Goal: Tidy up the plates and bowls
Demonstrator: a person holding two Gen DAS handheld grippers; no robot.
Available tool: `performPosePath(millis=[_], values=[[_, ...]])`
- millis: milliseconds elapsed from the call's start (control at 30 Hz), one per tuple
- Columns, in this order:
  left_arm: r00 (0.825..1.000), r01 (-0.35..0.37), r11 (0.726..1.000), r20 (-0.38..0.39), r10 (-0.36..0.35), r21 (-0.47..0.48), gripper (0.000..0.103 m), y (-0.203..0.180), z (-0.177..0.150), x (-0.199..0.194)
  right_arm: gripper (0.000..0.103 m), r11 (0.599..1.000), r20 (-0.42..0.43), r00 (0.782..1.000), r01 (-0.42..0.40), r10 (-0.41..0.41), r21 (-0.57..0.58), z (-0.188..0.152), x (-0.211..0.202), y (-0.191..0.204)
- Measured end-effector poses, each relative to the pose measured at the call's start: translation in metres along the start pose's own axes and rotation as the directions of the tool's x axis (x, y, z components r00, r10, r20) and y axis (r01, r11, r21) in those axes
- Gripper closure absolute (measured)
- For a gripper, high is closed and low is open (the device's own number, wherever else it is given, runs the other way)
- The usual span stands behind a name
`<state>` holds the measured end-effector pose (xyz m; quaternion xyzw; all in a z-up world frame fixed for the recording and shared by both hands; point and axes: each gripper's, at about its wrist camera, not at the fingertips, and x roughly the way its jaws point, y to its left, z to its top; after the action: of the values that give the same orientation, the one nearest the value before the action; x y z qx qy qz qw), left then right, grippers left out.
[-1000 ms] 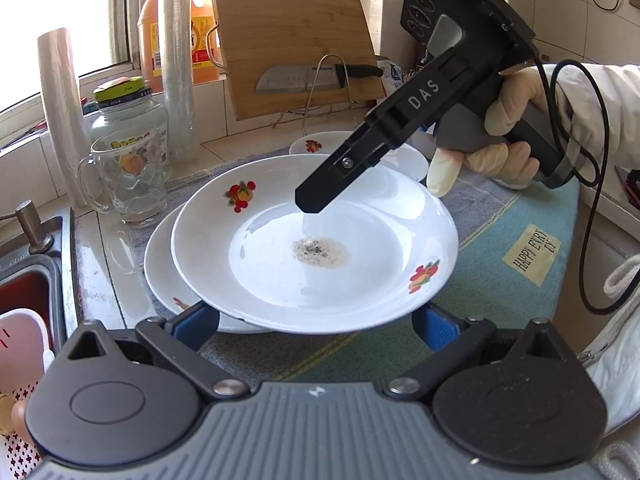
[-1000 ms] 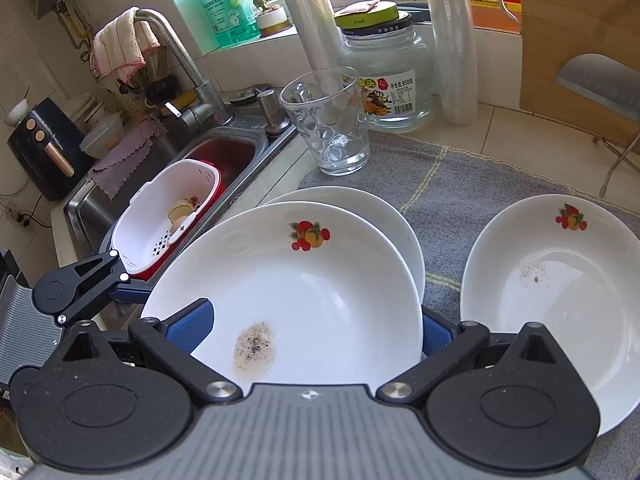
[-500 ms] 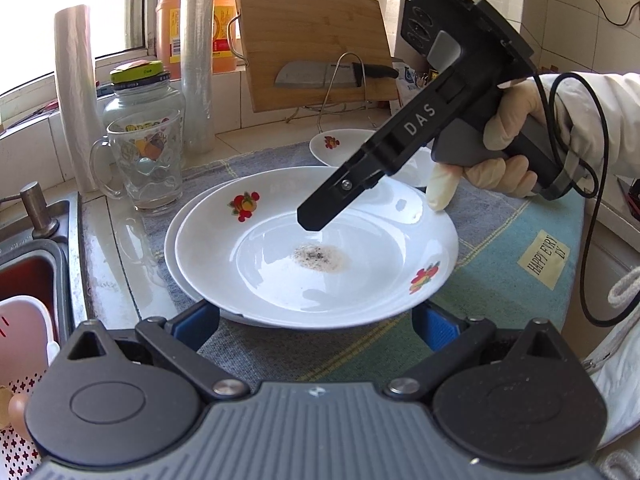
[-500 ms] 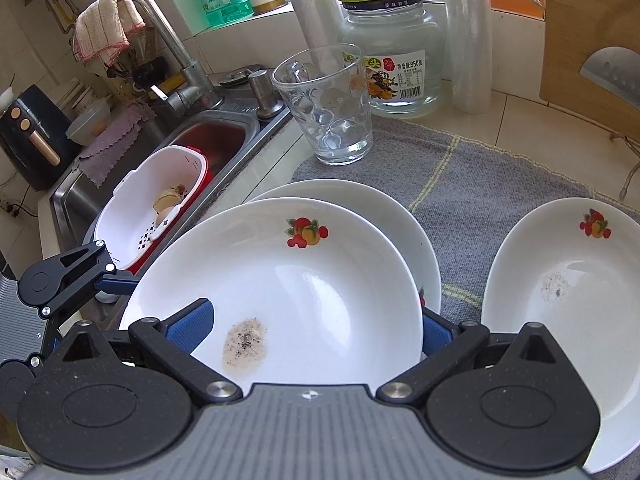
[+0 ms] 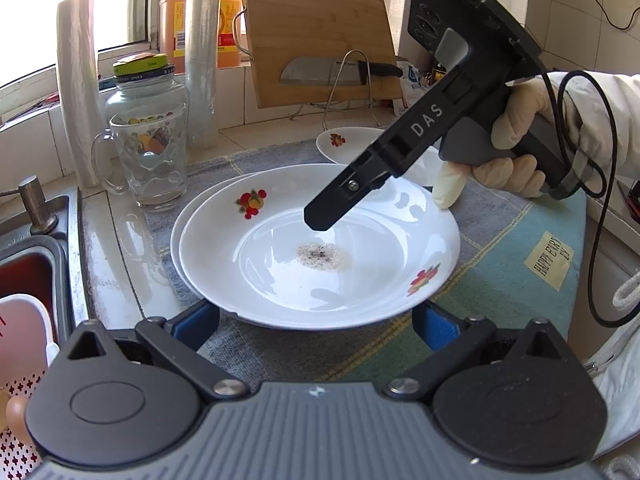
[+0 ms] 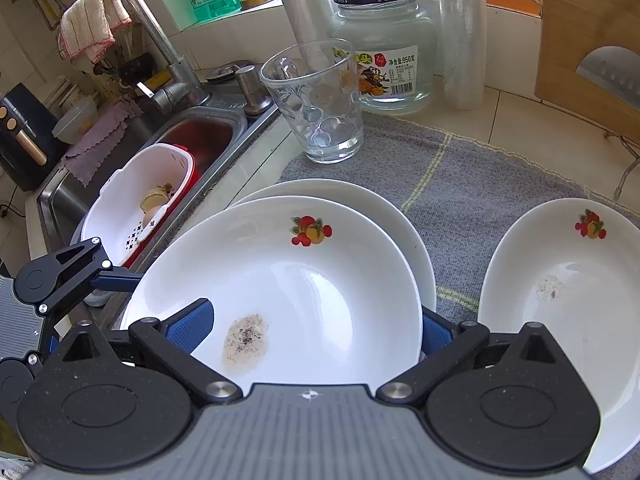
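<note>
A white deep plate (image 5: 280,276) (image 6: 304,276) with fruit prints and a dried smear lies nested on a second white plate (image 5: 175,240) (image 6: 360,194). My right gripper (image 6: 312,328) (image 5: 324,216) is open at its rim. One finger reaches over the plate's inside and the other is hidden behind the rim. My left gripper (image 5: 316,320) is open at the opposite rim, with both fingertips hidden under the plate, and also shows at the left edge of the right wrist view. A third soiled plate (image 6: 560,300) (image 5: 348,142) lies to the right on the mat.
The plates sit on a grey and blue mat (image 6: 460,184). A glass mug (image 6: 320,104) and a jar (image 6: 384,60) stand just behind them. The sink (image 6: 192,136) on the left holds a white colander (image 6: 136,208). A cutting board with a knife (image 5: 320,36) leans at the back.
The smeared plate has come down from above the lower plate and now lies nested on it. Both grippers moved with it and their jaw width is unchanged.
</note>
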<state>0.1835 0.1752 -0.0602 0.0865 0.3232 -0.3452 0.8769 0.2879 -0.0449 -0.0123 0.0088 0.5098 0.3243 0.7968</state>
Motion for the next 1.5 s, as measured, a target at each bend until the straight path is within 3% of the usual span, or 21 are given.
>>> performPosePath(millis=[367, 600, 1133, 1333, 1500], values=[[1.000, -0.012, 1.000, -0.004, 0.012, -0.017, 0.003, 0.003, 0.000, 0.005, 0.000, 1.000, -0.008, 1.000, 0.017, -0.017, 0.011, -0.005, -0.012, 0.000], [0.999, -0.037, 0.999, 0.007, 0.037, 0.022, 0.002, -0.001, 0.003, 0.007, 0.000, 1.000, -0.007, 1.000, 0.022, -0.022, 0.011, -0.007, -0.020, 0.000], [0.998, -0.065, 0.998, -0.006, 0.065, -0.027, 0.002, 0.004, 0.005, 0.006, 0.000, 0.993, 0.018, 0.994, 0.111, -0.110, -0.049, -0.015, -0.032, 0.012], [0.991, -0.136, 0.991, -0.018, 0.136, -0.008, 0.001, -0.003, 0.007, 0.000, 0.000, 0.986, 0.061, 0.984, 0.167, -0.165, -0.023, -0.026, -0.039, 0.012], [0.977, -0.206, 0.978, -0.051, 0.205, -0.016, 0.001, -0.010, 0.013, -0.006, 0.000, 0.965, 0.130, 0.957, 0.263, -0.261, 0.002, -0.039, -0.054, 0.010]])
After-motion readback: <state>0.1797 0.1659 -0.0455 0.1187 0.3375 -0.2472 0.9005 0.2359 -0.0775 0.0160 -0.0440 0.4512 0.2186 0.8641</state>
